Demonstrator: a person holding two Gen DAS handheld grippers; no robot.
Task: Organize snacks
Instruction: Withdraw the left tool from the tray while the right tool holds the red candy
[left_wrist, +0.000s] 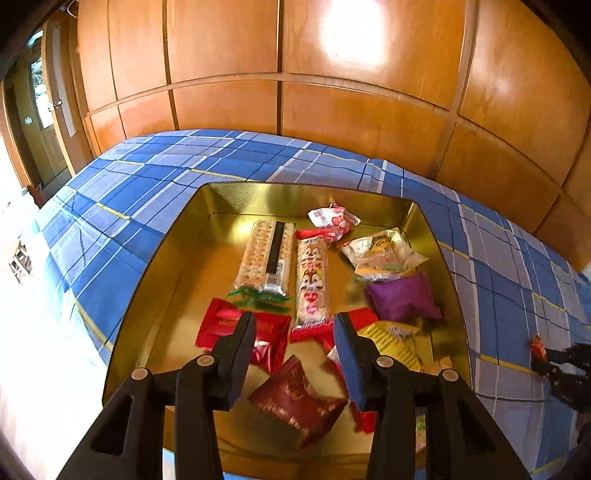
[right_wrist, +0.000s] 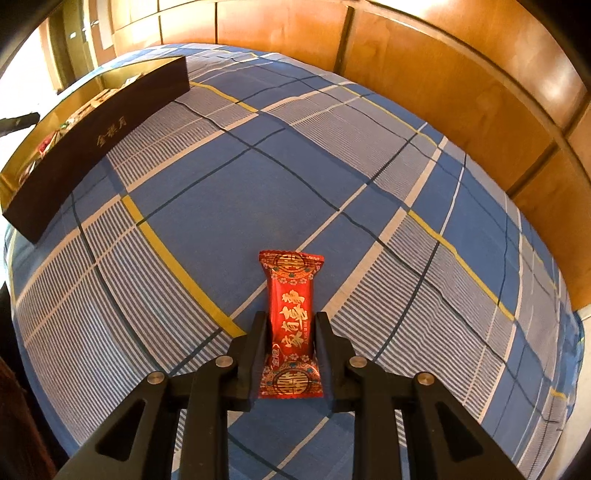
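Note:
A gold tin tray (left_wrist: 177, 258) lies on the blue plaid cloth and holds several wrapped snacks: a cracker pack (left_wrist: 266, 254), a cartoon biscuit pack (left_wrist: 312, 280), a purple pouch (left_wrist: 400, 297), red packets (left_wrist: 295, 400). My left gripper (left_wrist: 295, 325) is open and empty above the tray's near end. My right gripper (right_wrist: 291, 321) is shut on a red snack bar with gold characters (right_wrist: 290, 321), low over the cloth. In the left wrist view the right gripper (left_wrist: 561, 363) and its red bar (left_wrist: 538, 349) show at the right edge. The tray's dark side (right_wrist: 92, 147) shows at far left.
The blue plaid cloth (right_wrist: 332, 184) covers a bed-like surface. Wooden panel walls (left_wrist: 295, 74) rise behind it. A doorway (left_wrist: 40, 122) is at far left.

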